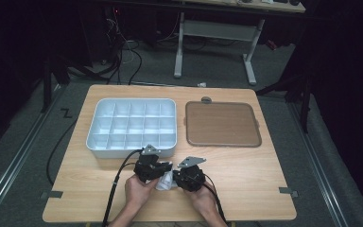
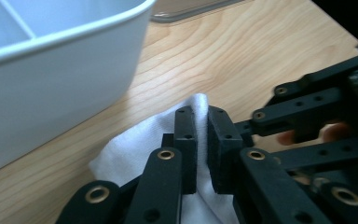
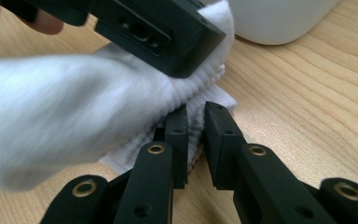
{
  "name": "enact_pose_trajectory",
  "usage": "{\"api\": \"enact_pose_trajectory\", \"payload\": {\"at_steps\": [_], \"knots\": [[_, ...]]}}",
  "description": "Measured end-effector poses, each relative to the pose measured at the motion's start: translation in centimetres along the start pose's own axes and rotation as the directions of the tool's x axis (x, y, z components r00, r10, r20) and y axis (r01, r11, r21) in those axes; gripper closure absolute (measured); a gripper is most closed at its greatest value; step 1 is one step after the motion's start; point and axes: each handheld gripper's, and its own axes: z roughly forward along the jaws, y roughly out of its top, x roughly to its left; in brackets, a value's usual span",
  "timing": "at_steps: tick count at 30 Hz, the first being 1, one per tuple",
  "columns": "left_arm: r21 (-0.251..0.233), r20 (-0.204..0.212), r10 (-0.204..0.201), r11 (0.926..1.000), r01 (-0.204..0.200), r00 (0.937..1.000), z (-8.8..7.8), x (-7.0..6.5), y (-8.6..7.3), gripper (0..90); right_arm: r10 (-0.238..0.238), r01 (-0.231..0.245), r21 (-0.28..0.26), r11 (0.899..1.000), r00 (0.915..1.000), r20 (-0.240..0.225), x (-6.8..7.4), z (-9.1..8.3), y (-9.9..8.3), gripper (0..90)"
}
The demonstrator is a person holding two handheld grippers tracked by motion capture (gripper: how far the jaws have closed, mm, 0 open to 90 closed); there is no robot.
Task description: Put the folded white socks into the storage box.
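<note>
A light wooden table (image 1: 246,189) is seen from above, standing on grey carpet, with a second desk (image 1: 217,28) and loose cables behind it in the dark. On the far left part of the table a pale blue-white compartment tray (image 1: 99,142) is set, divided by thin walls into a grid of small cells; every cell that can be seen is bare. Just to its right, apart from it, a brown flat tray with a grey rim (image 1: 222,124) is laid, and nothing is seen on its surface. Near the front edge, between the two hands, a small white cloth (image 1: 165,181) is held just above or on the wood, just in front of the compartment tray's near wall; whether it rests on the table cannot be told. The cloth is seen as soft, ribbed knit fabric, folded and bunched, plain white and without pattern. The left gripper (image 2: 202,140) is closed on it: in the left gripper view its two black jaws are drawn almost together with a fold of the white fabric pinched between the pads. The right gripper (image 3: 196,135) is likewise brought nearly together, with an edge of the ribbed cloth caught in the narrow gap between its jaws, while the other gripper's black body is seen lying across the top of the cloth. No brand, label or readable writing is made out on the trays, the cloth or the grippers.
</note>
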Motion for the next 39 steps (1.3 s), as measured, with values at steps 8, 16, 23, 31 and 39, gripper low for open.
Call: {"api": "enact_pose_trajectory", "payload": {"at_steps": [8, 16, 23, 31, 39], "knots": [[0.008, -0.018, 0.052, 0.9986, -0.052, 0.9985, 0.0, 0.1, -0.5, 83.5, 0.048, -0.048, -0.007, 0.999, 0.9988, 0.01, -0.2, -0.5, -0.1, 69.5], [0.001, -0.028, 0.078, 0.997, -0.078, 0.9966, 0.0, 0.3, -0.8, 83.2, 0.032, -0.032, -0.055, 0.998, 0.9995, 0.0, 1.2, -1.9, -1.2, 69.8], [-0.025, -0.063, 0.088, 0.9957, -0.09, 0.9941, 0.2, 0.8, -0.6, 83.3, -0.012, 0.013, -0.05, 0.999, 0.9998, 0.015, 1.8, -0.5, -1.5, 72.6], [-0.032, -0.064, 0.089, 0.9954, -0.091, 0.994, 0.3, 1.6, -0.5, 83.4, -0.043, 0.045, -0.05, 0.998, 0.9988, 0.025, 1.4, 0.3, -0.7, 72.8], [-0.034, -0.054, 0.087, 0.9955, -0.089, 0.9948, 0.2, 1.4, -0.6, 81.8, -0.037, 0.038, -0.043, 0.998, 0.999, 0.024, 1.4, 0.2, -0.6, 67.2]]}}
